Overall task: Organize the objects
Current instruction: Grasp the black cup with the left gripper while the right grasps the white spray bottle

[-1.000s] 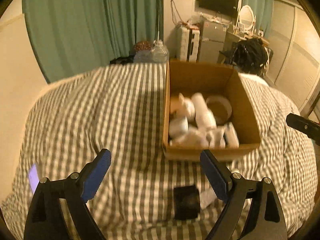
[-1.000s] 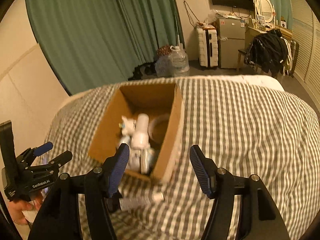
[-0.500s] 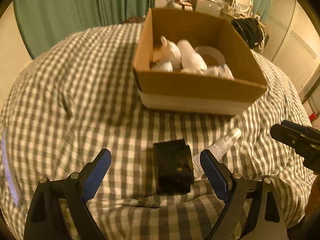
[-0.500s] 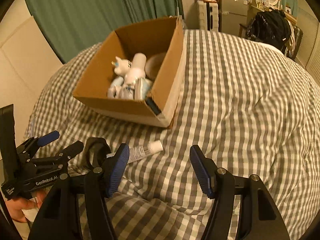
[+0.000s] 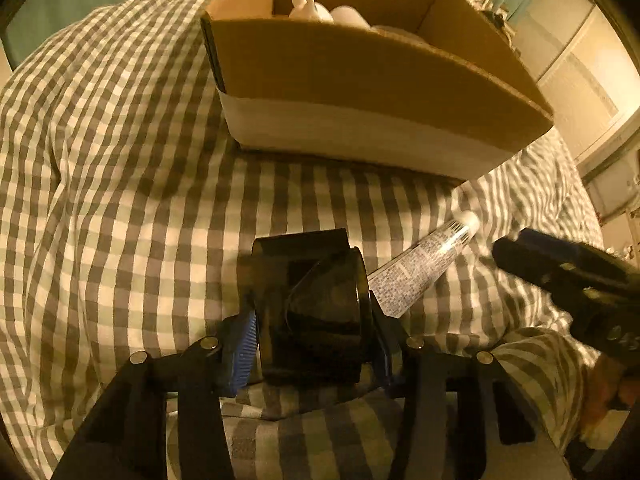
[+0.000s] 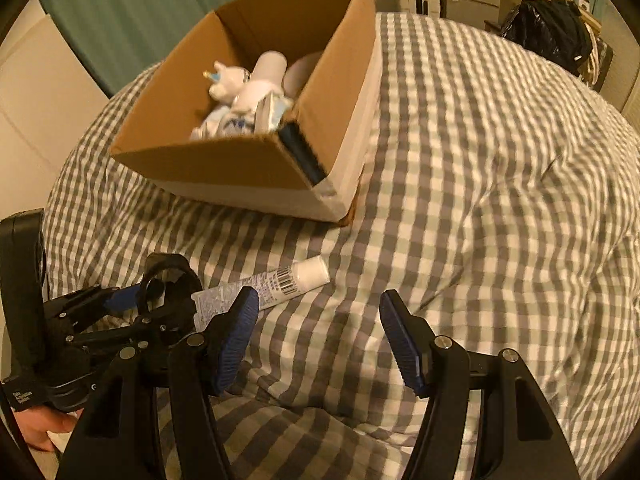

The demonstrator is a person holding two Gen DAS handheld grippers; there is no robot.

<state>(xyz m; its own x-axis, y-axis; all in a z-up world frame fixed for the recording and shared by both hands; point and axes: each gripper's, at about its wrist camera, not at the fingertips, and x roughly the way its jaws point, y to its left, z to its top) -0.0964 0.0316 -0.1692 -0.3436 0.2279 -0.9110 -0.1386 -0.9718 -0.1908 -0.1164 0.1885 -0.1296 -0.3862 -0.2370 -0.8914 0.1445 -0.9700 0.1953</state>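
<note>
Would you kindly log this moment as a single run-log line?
left hand-held gripper: shut on black tape dispenser | right hand-held gripper: open, empty | tube: on checked blanket | cardboard box: holds white items

Grey-white checked bedcover (image 6: 480,184); brown box (image 6: 224,168) (white band); green curtain (image 6: 132,4).

Glossy dark translucent plastic holder (image 5: 310,312); beside it, a smooth printed plastic tube (image 5: 424,268); matt corrugated cardboard box (image 5: 360,92) beyond; soft checked cloth bedcover (image 5: 112,184) beneath.
</note>
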